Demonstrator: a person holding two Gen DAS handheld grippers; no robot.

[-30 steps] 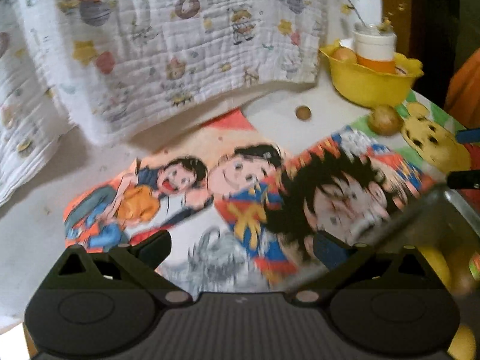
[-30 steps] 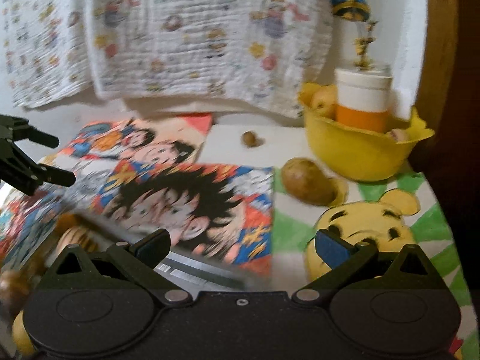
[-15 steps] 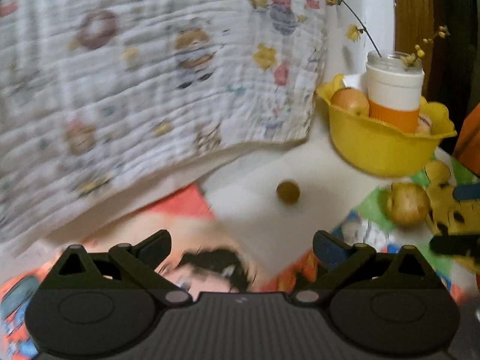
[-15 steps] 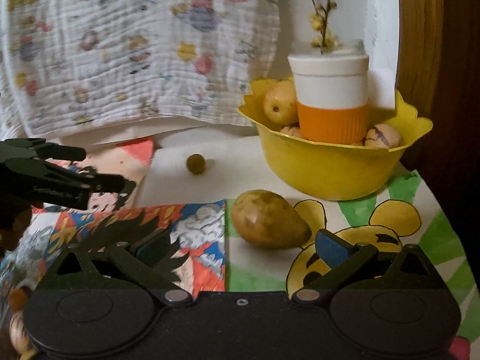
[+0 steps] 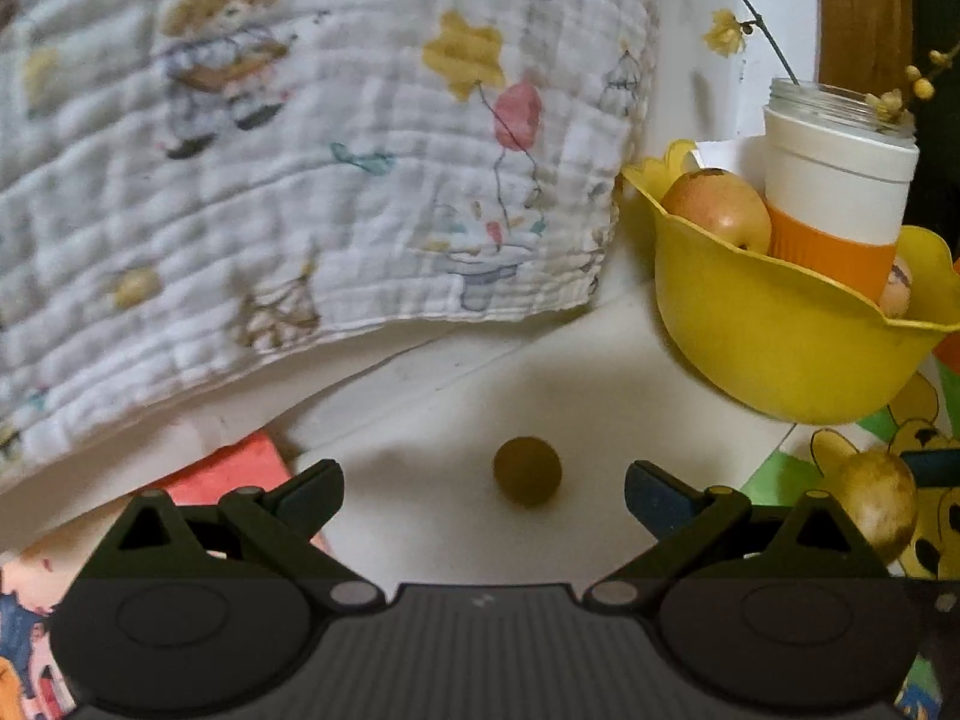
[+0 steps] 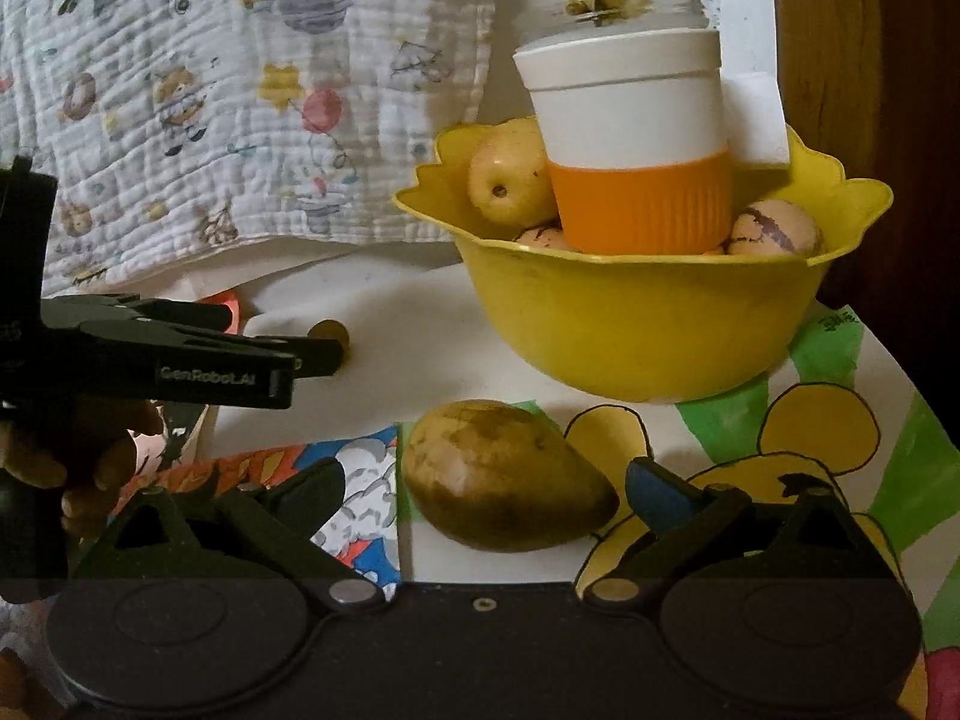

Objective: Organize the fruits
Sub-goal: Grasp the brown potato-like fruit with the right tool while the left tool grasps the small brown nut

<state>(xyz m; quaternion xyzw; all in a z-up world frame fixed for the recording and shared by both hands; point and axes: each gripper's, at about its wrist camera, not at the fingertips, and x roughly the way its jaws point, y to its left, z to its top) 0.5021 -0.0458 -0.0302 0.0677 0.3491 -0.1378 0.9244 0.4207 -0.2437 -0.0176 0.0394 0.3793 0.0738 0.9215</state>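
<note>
A small round brown fruit [image 5: 527,470] lies on the white table, between the tips of my open left gripper [image 5: 483,489]. It also shows in the right wrist view [image 6: 330,333], partly hidden by the left gripper's fingers [image 6: 180,354]. A large brownish mango [image 6: 507,474] lies on the cartoon mat between the tips of my open right gripper [image 6: 485,489]; it also shows in the left wrist view [image 5: 879,501]. A yellow bowl [image 6: 648,324] behind it holds an apple [image 6: 507,183] and other fruits [image 6: 774,228]. The bowl [image 5: 774,348] and apple [image 5: 717,210] show in the left wrist view too.
A white and orange cup [image 6: 636,150] with a twig stands in the bowl. A printed quilted cloth [image 5: 288,150] hangs over the back of the table. Cartoon mats [image 6: 798,438] cover the table front. A wooden post [image 5: 864,12] stands at the far right.
Both grippers have moved forward and to the right toward the bowl. The small fruit now lies between my left gripper's tips, and the mango between my right gripper's tips.
</note>
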